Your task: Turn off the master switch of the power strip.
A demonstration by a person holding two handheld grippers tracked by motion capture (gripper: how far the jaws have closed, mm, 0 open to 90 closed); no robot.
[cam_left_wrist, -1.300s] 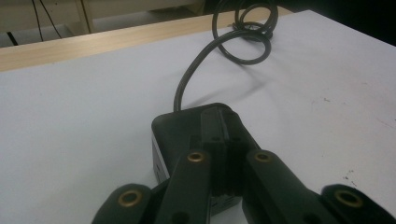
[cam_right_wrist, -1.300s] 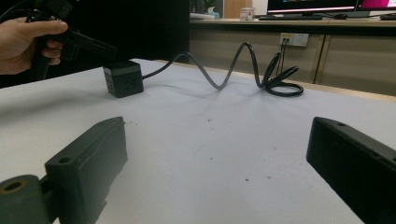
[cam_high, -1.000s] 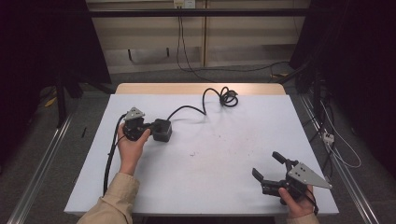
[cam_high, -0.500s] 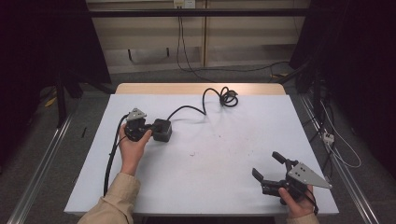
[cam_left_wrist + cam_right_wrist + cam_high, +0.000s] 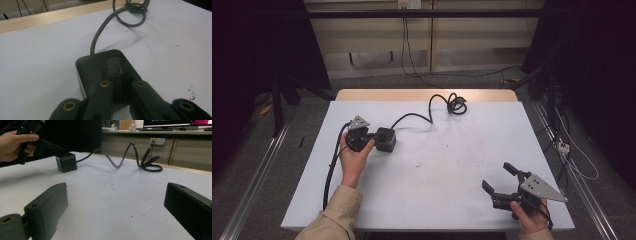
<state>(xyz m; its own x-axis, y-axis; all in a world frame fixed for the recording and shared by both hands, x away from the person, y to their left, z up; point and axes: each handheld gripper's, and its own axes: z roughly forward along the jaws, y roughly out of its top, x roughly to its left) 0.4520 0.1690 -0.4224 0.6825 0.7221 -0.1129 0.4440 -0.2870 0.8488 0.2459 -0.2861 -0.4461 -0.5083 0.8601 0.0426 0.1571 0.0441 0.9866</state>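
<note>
Pressing down on the black cube (image 5: 385, 139), the left gripper (image 5: 371, 138) has its jaws drawn together, tips resting on the cube's top face; the left gripper view shows them side by side with hardly a gap, touching the top rather than clasping the sides, so they read as closed with nothing between them. The cube sits on the left part of the white bench (image 5: 452, 165), and its cord (image 5: 414, 116) runs from its far side toward the back edge, where it ends in a loose coil (image 5: 455, 104). The right gripper (image 5: 501, 181) rests well apart at the near right corner, jaws spread wide and empty, pointing across the bench toward the cube. The step in hand looks like steadying or positioning the cube with the left tool, before any real grasp. A next move would likely call for opening the left jaws and lowering them around the cube's sides, or bringing the right gripper across to take the cord; the cord's stiffness could tug the cube askew if it is lifted.
</note>
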